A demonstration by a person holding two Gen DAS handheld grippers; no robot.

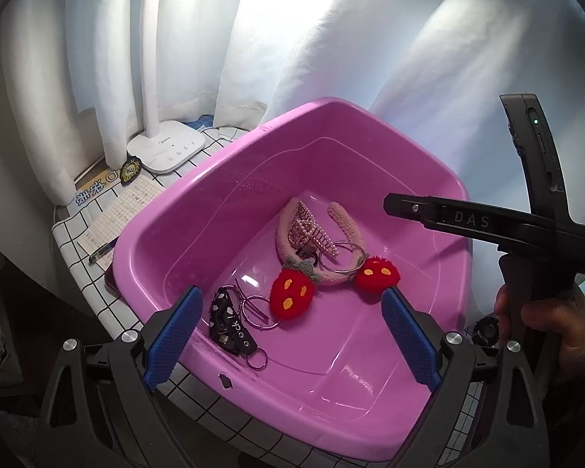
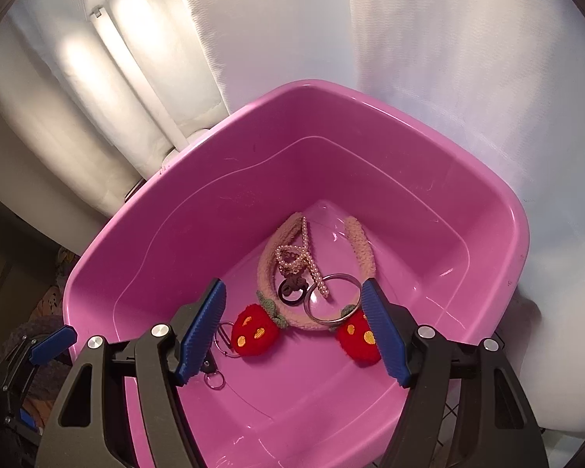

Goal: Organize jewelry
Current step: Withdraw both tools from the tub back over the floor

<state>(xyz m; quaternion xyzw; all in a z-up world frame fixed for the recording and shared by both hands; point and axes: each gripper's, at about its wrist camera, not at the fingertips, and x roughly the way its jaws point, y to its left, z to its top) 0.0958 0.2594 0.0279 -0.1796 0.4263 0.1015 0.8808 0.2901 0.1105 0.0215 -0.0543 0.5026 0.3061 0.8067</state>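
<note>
Both tongs hover spread and empty over a pink basin on the tiled surface, the right tongs nearer the fuzzy strawberry headband, which lies just ahead on the basin floor, arch pointing away, under a pearl clip and ring.

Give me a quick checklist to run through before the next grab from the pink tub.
1. Left gripper open with nothing between its pads: ok.
2. Right gripper open with nothing between its pads: ok.
3. Silver bangle free to lift: not ok, the pearl hair clip lies across its rim.
4. Strawberry headband separate from the other pieces: not ok, the clip and bangle rest on it.
5. Black keychain reachable: ok, it lies apart near the left gripper.
6. Pink tub steady on the table: cannot tell.
</note>
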